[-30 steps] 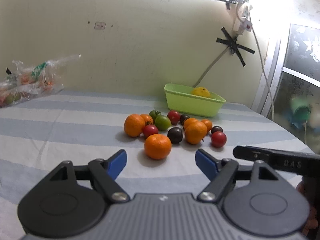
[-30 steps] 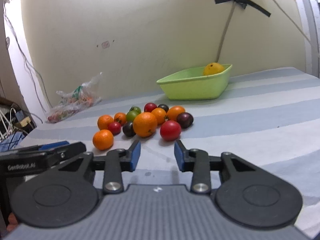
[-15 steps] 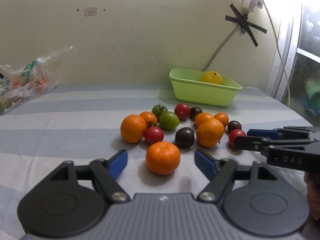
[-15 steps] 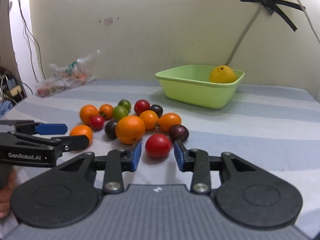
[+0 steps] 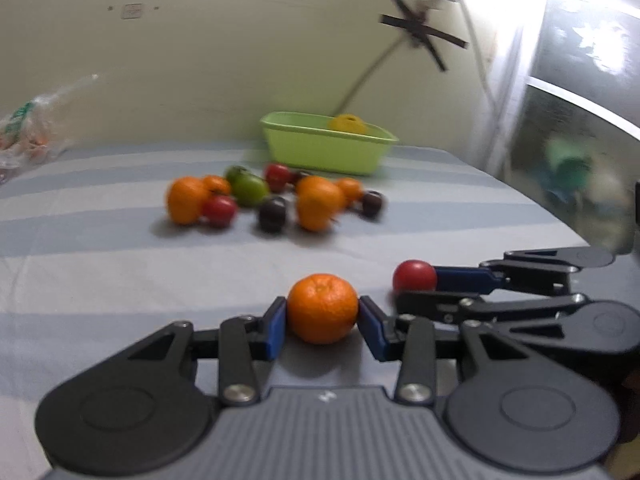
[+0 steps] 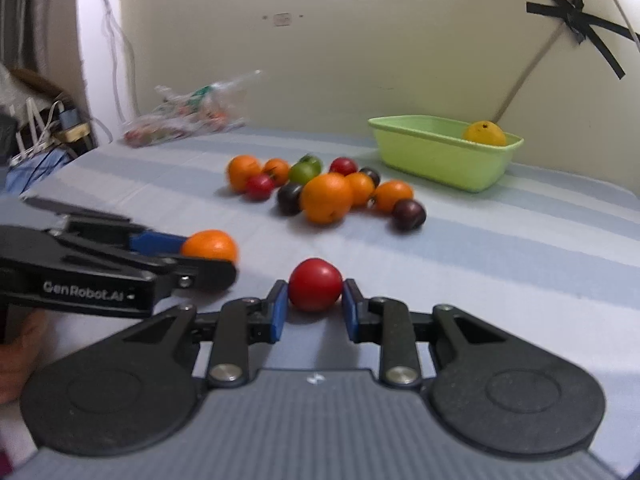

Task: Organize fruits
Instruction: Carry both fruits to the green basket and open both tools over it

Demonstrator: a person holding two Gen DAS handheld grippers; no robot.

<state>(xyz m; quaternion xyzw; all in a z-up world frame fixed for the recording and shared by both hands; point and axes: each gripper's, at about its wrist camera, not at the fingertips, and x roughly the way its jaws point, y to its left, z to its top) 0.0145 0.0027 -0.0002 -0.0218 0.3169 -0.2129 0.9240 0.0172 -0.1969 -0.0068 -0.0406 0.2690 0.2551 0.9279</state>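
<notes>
Both grippers on fruit, near the table's front edge.
Left gripper [image 5: 322,322] jaws closing on orange [image 5: 322,308], pads look touching (blurry); right gripper [image 6: 314,305] clamped on red tomato [image 6: 315,284]; green bin [image 6: 444,156] well behind.

A pale cream wall [image 6: 360,60] is standing behind the table, which is wearing a blue-and-white striped cloth [image 5: 100,264]. Black tape [image 6: 576,20] is crossing on the wall, holding a cable [image 6: 528,76] that is slanting down toward the tabletop. A small wall plate [image 5: 132,10] is sitting high up. Bright light is flooding in at the upper right beside a glazed door or window [image 5: 580,120]. Cords and clutter [image 6: 48,132] are lying off the far left edge.
</notes>
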